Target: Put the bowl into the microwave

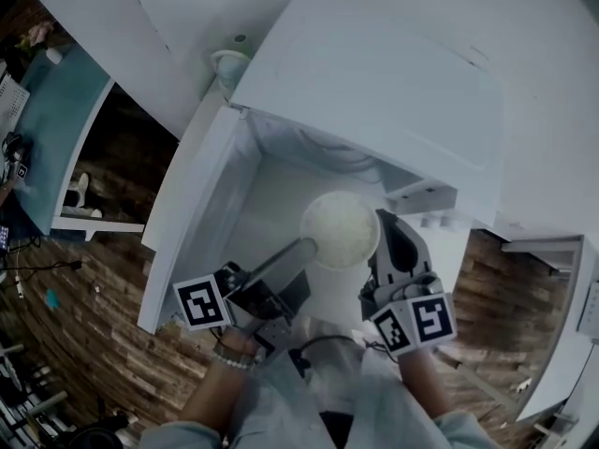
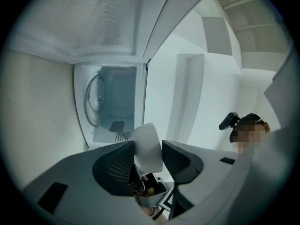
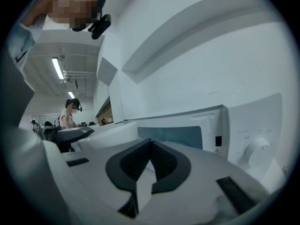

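Low in the head view, the left gripper (image 1: 304, 249) reaches up from the lower left. Its jaws grip the white bowl (image 1: 340, 229) by its near-left rim. In the left gripper view the bowl (image 2: 146, 135) has its wall clamped between the two pads. The right gripper (image 1: 386, 221) lies just beside the bowl's right edge. Whether it touches the bowl cannot be told. The right gripper view shows its jaws closed together on nothing. The bowl sits at frame centre, in front of the open microwave (image 1: 374, 92), whose door (image 1: 192, 218) swings out toward the lower left. Beyond the bowl, the left gripper view looks into the pale cavity with its round turntable (image 2: 95, 100). Farthest off, wood-pattern floor (image 1: 84, 344) fills the lower left.
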Action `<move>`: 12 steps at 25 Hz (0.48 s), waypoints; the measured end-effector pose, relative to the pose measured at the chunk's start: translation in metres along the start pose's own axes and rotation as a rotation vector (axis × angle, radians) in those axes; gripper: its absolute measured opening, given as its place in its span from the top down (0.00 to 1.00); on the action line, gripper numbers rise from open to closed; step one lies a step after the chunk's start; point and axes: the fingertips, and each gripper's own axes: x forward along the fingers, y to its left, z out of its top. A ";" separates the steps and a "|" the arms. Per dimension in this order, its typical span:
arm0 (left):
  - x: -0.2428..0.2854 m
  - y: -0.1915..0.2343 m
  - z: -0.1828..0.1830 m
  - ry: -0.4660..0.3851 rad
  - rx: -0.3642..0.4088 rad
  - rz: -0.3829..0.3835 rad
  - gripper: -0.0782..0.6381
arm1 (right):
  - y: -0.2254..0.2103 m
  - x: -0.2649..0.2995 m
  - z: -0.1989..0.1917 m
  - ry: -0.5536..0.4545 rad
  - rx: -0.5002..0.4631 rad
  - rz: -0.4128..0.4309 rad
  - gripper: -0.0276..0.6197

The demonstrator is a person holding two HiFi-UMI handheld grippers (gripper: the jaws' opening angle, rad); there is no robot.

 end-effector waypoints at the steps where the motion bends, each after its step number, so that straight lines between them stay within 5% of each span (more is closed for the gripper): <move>1: 0.001 0.003 0.002 -0.003 0.003 0.004 0.64 | -0.001 0.003 -0.002 0.005 -0.003 0.001 0.95; 12: 0.010 0.037 0.017 -0.025 -0.008 0.034 0.64 | -0.020 0.029 -0.028 0.051 0.008 -0.018 0.95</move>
